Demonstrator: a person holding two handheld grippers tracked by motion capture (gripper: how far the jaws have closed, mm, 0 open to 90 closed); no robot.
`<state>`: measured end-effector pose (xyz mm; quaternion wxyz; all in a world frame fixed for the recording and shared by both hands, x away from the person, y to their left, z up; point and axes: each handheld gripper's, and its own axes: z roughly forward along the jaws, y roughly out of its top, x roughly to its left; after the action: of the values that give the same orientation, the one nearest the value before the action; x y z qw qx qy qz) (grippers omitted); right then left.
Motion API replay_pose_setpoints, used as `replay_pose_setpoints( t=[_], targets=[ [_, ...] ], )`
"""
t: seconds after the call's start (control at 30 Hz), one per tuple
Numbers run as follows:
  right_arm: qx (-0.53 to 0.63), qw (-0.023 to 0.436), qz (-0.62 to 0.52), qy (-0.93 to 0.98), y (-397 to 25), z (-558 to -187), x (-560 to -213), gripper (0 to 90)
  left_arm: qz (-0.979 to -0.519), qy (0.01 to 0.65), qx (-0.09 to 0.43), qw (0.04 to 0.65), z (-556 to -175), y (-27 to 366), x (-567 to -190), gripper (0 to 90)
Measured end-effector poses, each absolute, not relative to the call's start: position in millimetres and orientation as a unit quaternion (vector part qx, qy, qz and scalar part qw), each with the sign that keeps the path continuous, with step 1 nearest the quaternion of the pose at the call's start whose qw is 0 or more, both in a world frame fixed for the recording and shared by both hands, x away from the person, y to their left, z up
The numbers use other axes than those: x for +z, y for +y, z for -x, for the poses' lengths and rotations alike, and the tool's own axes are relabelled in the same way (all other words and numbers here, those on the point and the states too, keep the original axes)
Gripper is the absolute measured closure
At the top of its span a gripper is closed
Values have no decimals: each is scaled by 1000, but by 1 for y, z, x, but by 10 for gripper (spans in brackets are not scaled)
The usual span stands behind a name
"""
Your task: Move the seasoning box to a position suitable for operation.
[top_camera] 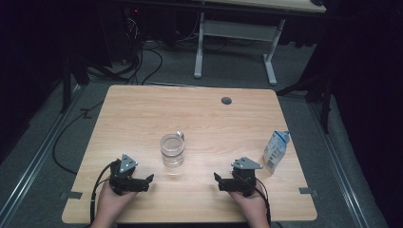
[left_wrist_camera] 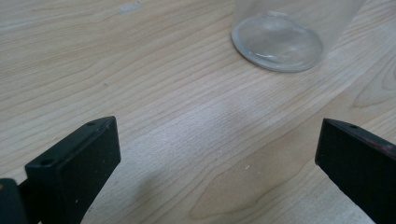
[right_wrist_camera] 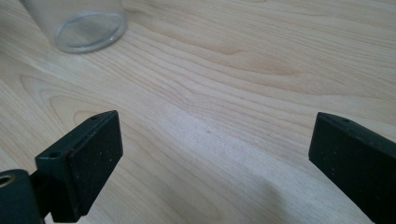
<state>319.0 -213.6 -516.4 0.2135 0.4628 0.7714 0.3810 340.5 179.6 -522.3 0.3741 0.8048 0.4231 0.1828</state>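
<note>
On a light wooden table (top_camera: 142,114) in a dark room, clear glass (top_camera: 172,150) upright at centre, left gripper (top_camera: 148,179) and right gripper (top_camera: 217,179) flanking it, both gaping wide, empty, milk carton (top_camera: 275,151) at right edge, grey floor (top_camera: 228,71) with cables beyond.

One counter (top_camera: 142,114) carried the things. On it stood one clear glass mug (top_camera: 172,150) near the middle and one small carton (top_camera: 275,151) at the right. Two grippers lay at the near edge, the left gripper (top_camera: 151,179) and the right gripper (top_camera: 216,178), each with two black jaws held wide apart. One round hole (top_camera: 226,100) sat at the far side.
</note>
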Motion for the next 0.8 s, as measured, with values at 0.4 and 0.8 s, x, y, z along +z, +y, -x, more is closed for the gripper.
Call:
replay_pose_setpoints(
  t=[0.4,0.8],
  targets=[
    [403,208,-472,757,-235,-311,-520,76,-781,432,162,420,-339,194,-522,104],
    [408,203,-459,763,-234,-308,-521,201,-771,425,157,448,-335,195,-520,203]
  ],
)
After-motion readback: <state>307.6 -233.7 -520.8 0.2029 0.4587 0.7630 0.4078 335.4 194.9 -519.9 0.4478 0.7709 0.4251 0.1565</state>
